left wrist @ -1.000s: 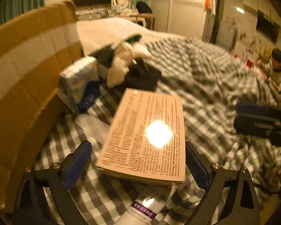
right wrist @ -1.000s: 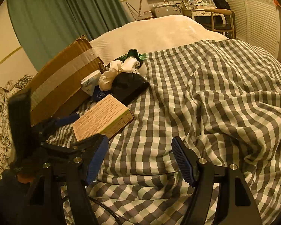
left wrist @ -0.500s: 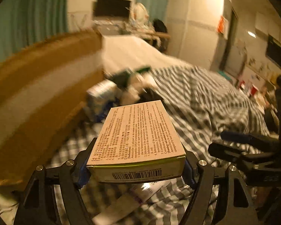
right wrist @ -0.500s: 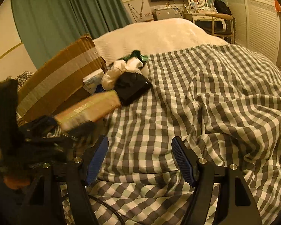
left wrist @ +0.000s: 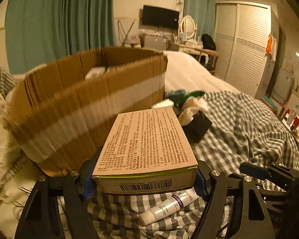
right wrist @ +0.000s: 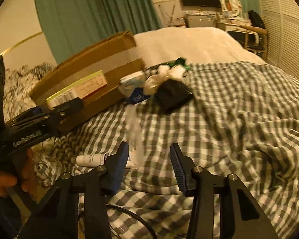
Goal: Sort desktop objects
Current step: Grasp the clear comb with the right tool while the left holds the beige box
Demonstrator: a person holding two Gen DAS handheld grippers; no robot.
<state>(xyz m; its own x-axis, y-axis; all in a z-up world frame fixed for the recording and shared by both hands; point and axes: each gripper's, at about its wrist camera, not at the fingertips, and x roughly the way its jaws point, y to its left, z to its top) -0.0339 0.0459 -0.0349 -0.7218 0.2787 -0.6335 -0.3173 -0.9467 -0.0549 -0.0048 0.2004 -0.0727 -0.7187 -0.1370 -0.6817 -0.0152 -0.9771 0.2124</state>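
My left gripper (left wrist: 144, 182) is shut on a tan medicine box (left wrist: 147, 139) with printed text, held by its two long sides above the bed. The right wrist view shows the medicine box (right wrist: 79, 91) level with the side of the open cardboard carton (right wrist: 101, 63). My right gripper (right wrist: 149, 159) hangs low over the checked quilt, its jaws closing with nothing pressed between them. A white cream tube (right wrist: 91, 159) lies just left of its left finger. That tube (left wrist: 169, 205) also lies under the held box.
Beside the carton (left wrist: 79, 103) lie a tissue pack (right wrist: 131, 83), a white and green bundle (right wrist: 169, 73) and a black case (right wrist: 173, 97). A clear plastic item (right wrist: 133, 131) lies ahead of the right gripper. A hand (right wrist: 10, 179) holds the left gripper's handle.
The left gripper closed on the medicine box and lifted it off the quilt, up beside the carton. The right gripper's jaws narrowed and it shifted left, nearer the tube.
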